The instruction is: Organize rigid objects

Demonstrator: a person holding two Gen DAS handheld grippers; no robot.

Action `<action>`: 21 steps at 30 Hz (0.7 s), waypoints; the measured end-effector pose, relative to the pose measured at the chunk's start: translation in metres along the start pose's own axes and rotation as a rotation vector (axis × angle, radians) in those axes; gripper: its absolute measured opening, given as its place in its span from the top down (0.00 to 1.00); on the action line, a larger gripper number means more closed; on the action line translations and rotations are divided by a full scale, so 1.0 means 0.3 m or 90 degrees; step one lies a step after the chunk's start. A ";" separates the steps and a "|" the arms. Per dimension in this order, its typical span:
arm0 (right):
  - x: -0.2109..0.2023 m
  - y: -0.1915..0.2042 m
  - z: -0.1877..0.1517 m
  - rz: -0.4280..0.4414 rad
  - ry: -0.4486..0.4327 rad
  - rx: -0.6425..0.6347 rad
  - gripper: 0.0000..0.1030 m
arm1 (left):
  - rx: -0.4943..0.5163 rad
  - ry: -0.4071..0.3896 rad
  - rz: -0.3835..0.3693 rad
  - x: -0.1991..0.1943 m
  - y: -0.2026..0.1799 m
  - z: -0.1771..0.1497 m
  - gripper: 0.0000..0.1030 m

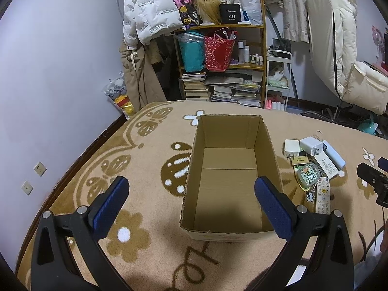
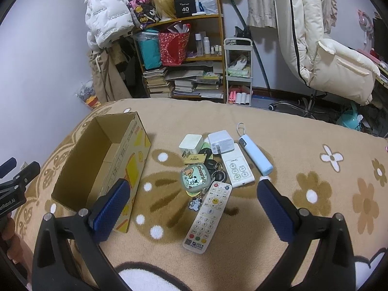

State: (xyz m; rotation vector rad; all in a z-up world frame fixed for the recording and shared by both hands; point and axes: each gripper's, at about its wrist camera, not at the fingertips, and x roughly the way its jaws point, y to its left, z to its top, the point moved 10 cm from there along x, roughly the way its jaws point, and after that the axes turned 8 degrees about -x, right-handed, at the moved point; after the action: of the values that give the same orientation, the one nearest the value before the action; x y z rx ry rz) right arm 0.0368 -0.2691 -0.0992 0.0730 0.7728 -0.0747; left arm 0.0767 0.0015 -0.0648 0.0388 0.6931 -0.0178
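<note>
Left wrist view showed your box (image 1: 230, 169) empty, both claws spread wide, every gadget (image 2: 215, 169) unpacked.

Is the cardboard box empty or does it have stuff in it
Empty. The left wrist view shows the cardboard box open-topped with only its bare floor.

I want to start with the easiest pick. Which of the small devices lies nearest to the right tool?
The long white remote control with coloured buttons. It lies nearest, between the open right tool's fingers; the white chargers and pale blue power bank lie farther back.
</note>
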 end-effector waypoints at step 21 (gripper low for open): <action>0.000 0.011 -0.001 0.000 0.002 -0.010 0.00 | 0.009 0.005 -0.003 -0.001 -0.017 -0.007 0.01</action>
State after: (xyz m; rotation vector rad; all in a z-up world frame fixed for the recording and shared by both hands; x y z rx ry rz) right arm 0.0369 -0.2657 -0.0992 0.0576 0.7765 -0.0682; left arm 0.0748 -0.0035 -0.0664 0.0508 0.7016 -0.0266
